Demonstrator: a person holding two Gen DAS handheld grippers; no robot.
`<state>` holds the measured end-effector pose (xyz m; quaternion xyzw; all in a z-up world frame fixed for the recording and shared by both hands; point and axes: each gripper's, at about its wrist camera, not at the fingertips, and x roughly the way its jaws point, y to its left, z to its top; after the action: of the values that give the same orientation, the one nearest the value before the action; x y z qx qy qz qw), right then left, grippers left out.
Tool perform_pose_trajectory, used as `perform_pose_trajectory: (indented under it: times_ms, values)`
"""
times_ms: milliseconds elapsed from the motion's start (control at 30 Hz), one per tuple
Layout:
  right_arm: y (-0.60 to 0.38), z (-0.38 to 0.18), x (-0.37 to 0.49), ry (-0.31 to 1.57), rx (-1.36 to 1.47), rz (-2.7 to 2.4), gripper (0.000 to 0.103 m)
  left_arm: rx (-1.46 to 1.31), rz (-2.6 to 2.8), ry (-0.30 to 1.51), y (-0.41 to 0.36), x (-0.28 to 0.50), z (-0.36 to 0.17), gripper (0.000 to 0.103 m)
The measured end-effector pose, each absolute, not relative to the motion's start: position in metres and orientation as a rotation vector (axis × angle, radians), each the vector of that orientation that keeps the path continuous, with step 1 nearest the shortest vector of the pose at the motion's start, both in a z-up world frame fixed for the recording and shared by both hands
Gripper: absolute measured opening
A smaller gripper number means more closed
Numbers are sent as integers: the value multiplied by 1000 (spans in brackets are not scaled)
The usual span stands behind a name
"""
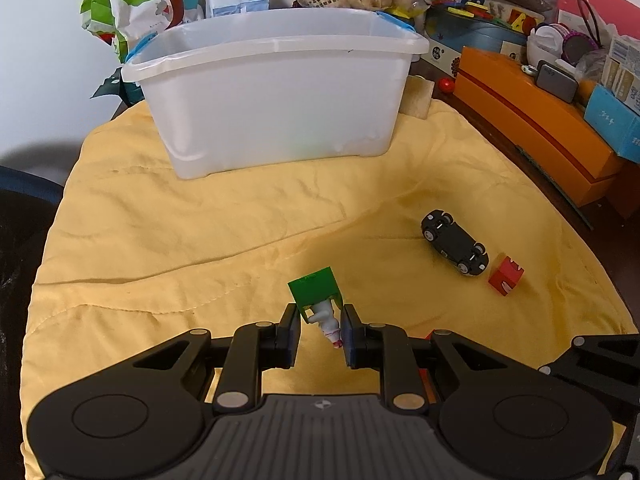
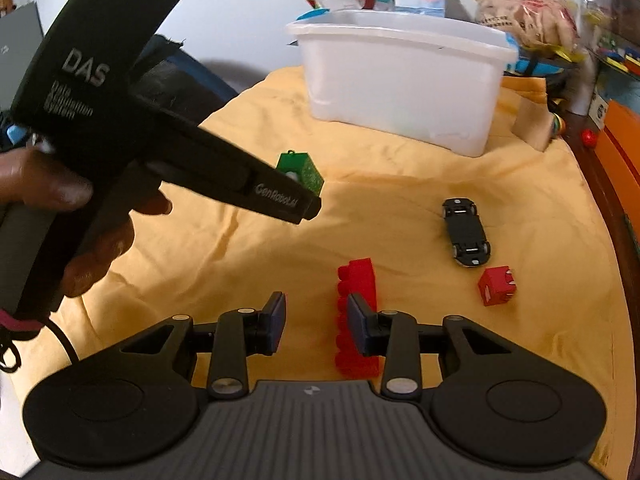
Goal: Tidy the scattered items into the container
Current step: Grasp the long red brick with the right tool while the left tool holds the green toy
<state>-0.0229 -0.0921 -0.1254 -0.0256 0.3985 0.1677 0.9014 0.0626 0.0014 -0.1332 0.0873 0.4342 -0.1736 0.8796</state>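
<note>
Left wrist: yellow cloth (image 1: 160,240) under white bin (image 1: 276,96).

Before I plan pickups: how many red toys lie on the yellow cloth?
2: a long red studded brick beside the right gripper, and a small red cube near the upturned black toy car. More may be hidden.

Ahead of our left gripper (image 1: 321,330), held between its pads, sits the small green house-shaped toy (image 1: 316,289), lifted above the yellow quilted cloth (image 1: 160,248) that covers the bench. Well beyond it stands the white plastic tub (image 1: 276,96) on the cloth. Right of that gripper lie the overturned black toy car (image 1: 455,242) and, just beside it, the red cube block (image 1: 505,275). The red studded brick (image 2: 356,280) lies at our right gripper (image 2: 317,322), against its right pad.
</note>
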Motion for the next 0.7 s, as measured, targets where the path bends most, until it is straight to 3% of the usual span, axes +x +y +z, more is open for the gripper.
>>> perform_pose_trajectory:
  times_ms: [567, 700]
  values:
    - [-113, -140, -13, 880, -63, 245, 41, 175, -360, 914, 3, 63, -135, 25]
    - [-113, -148, -15, 885, -62, 243, 36, 168, -360, 922, 2, 65, -139, 25]
